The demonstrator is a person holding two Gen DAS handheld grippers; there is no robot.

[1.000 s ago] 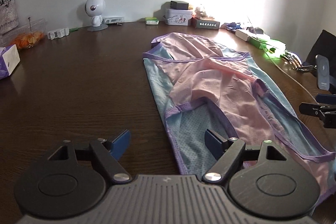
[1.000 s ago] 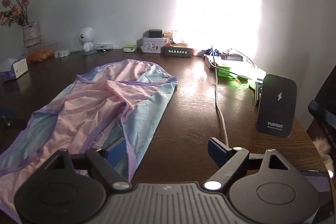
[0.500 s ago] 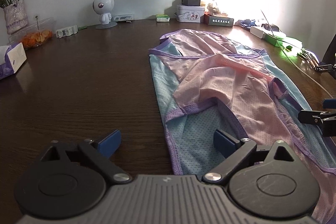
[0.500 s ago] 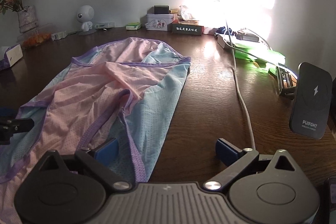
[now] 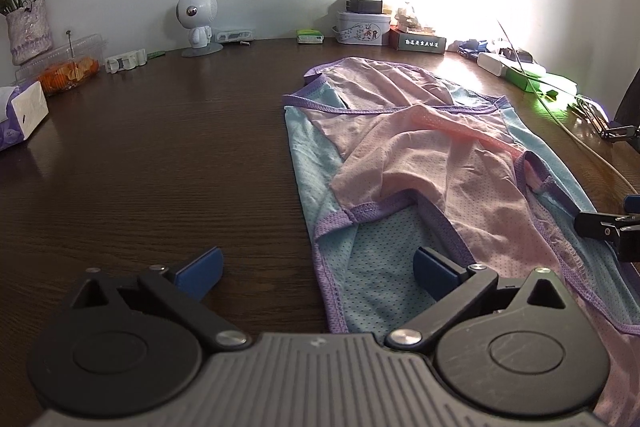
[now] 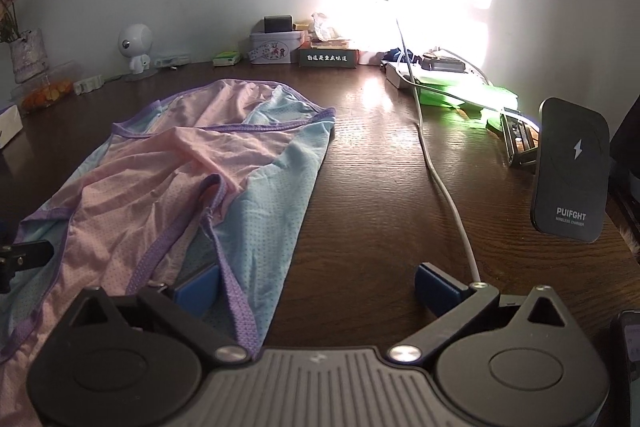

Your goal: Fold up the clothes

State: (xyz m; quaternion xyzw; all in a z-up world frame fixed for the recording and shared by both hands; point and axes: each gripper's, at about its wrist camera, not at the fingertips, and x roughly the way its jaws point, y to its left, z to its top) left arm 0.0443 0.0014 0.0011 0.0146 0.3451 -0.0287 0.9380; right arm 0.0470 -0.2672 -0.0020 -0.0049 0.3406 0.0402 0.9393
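Note:
A pink and light-blue mesh garment (image 5: 420,163) with purple trim lies spread and wrinkled on the dark wooden table (image 5: 160,167). My left gripper (image 5: 318,267) hovers low at its near left hem, jaws opening. The purple edge lies between them, untouched by the pads, with the right finger (image 5: 434,269) over the blue cloth. My right gripper (image 6: 316,285) is at the garment's (image 6: 180,167) near right hem, jaws also opening. Its left finger (image 6: 198,287) is over the cloth and the other is over bare wood. Each gripper's tip shows at the edge of the other's view.
A white cable (image 6: 444,195) runs down the table just right of the right gripper. A black wireless charger (image 6: 572,167) stands at the right, with green items (image 6: 460,97) behind it. Tins, a white robot toy (image 5: 198,21), a tissue box (image 5: 20,115) and a vase line the back and left.
Both grippers' jaws have spread wider. Both cameras have tipped slightly, and the garment now sits a little nearer and lower under the fingers.

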